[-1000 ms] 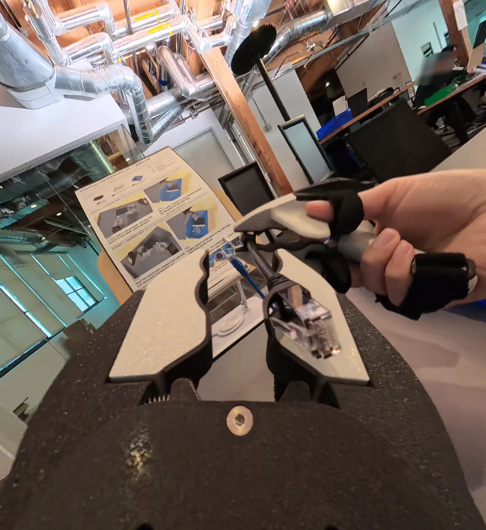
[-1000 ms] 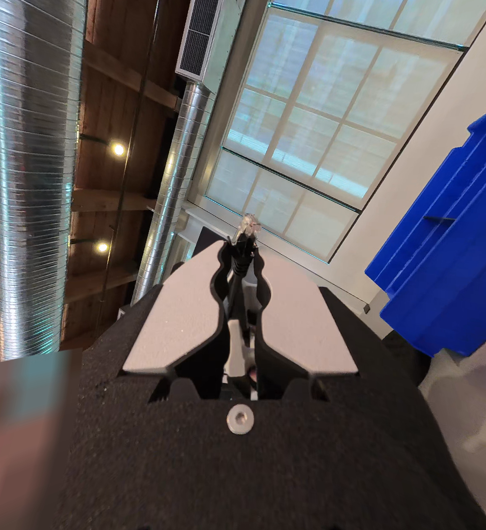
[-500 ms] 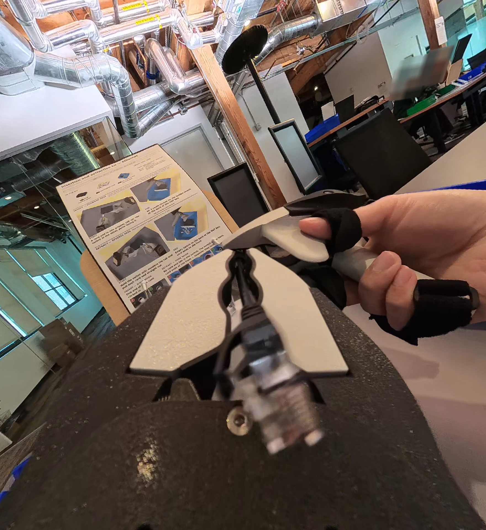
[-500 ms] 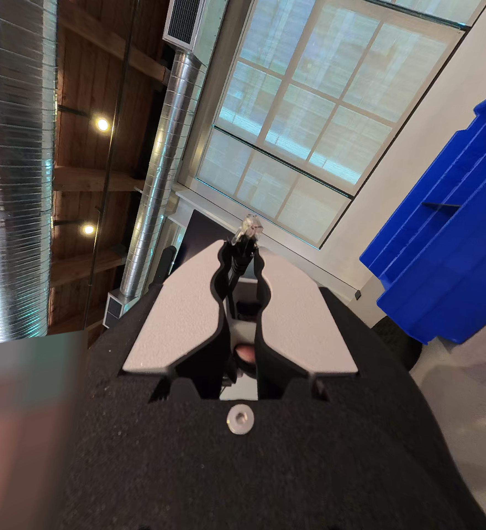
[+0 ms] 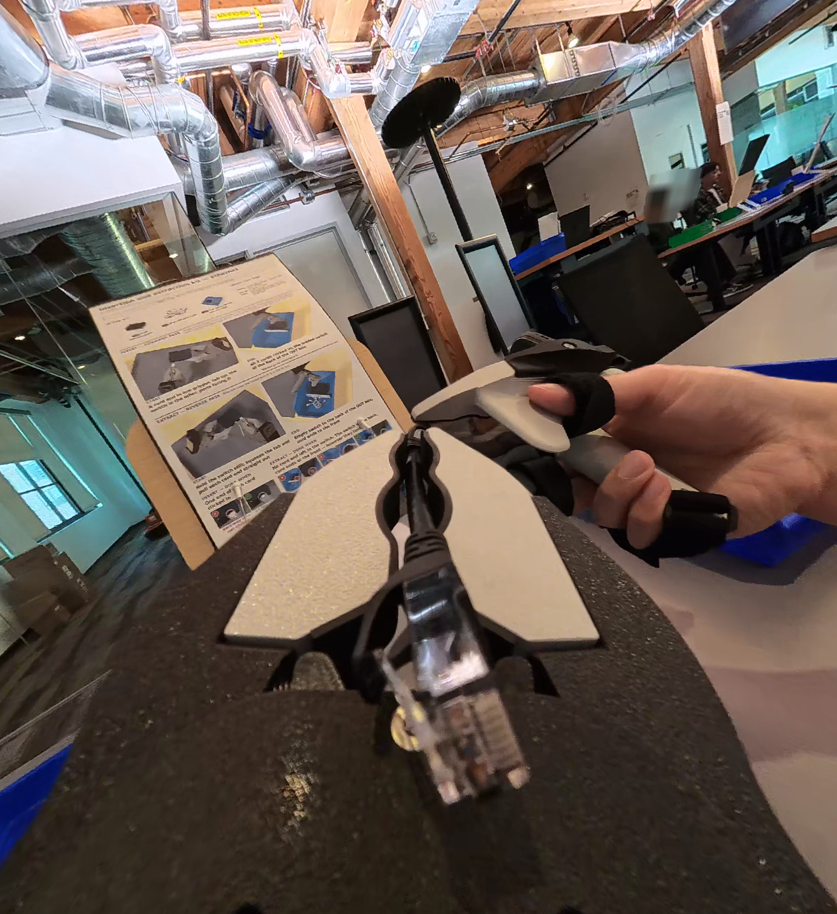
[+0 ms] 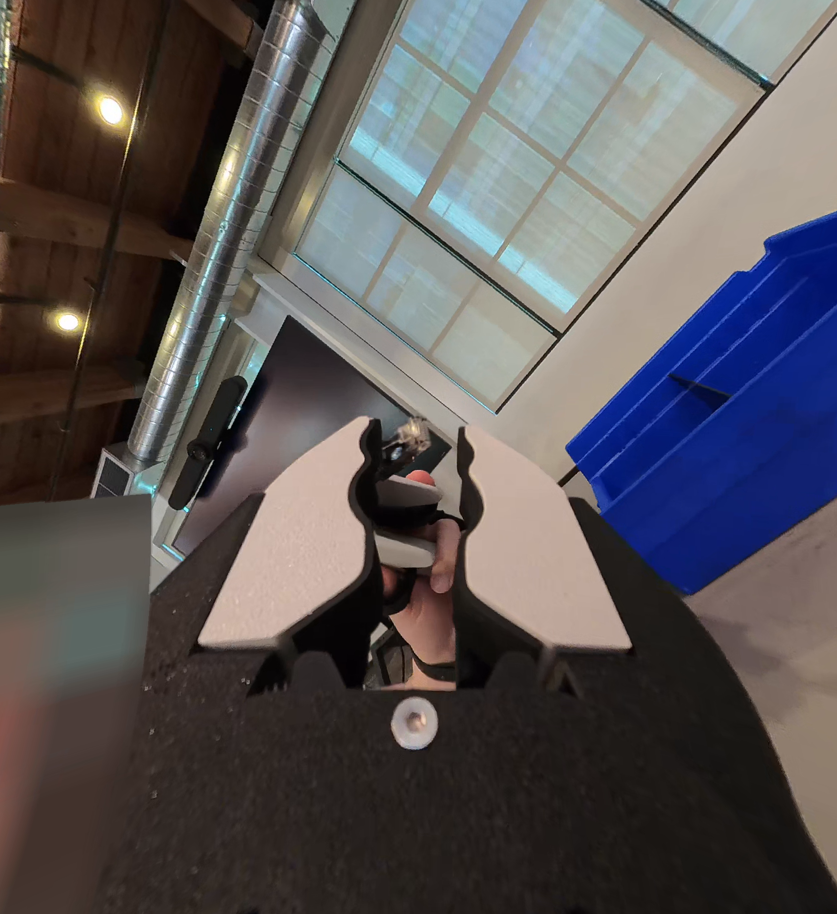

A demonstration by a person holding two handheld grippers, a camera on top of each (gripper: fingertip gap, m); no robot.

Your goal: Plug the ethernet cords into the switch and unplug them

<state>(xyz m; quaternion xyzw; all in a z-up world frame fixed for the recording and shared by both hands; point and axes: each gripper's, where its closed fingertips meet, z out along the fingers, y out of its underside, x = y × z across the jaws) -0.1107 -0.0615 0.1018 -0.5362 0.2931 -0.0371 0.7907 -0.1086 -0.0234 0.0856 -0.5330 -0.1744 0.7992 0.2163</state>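
My left gripper (image 5: 415,436) is shut on a black ethernet cord (image 5: 419,504). The cord's clear plug (image 5: 451,692) points back toward the camera, above the gripper body. My right gripper (image 6: 416,435) is open and holds nothing. In the left wrist view it (image 5: 456,413) is held by a hand just beyond my left fingertips. Through its open jaws in the right wrist view I see the left gripper's grey fingers (image 6: 401,549), the hand holding it (image 6: 431,623) and the clear plug (image 6: 409,435). No switch is in view.
A printed instruction sheet on a board (image 5: 238,405) stands at the left, behind the grippers. A blue bin (image 6: 727,445) is at the right, and it also shows behind the hand (image 5: 777,544). The grey table surface (image 5: 752,692) lies below. The grippers' ends are close to 5 centimetres from one another.
My left gripper, open a second ago, closed on the cord behind the plug. My right gripper, which held that cord, opened in the last half second and let it go.
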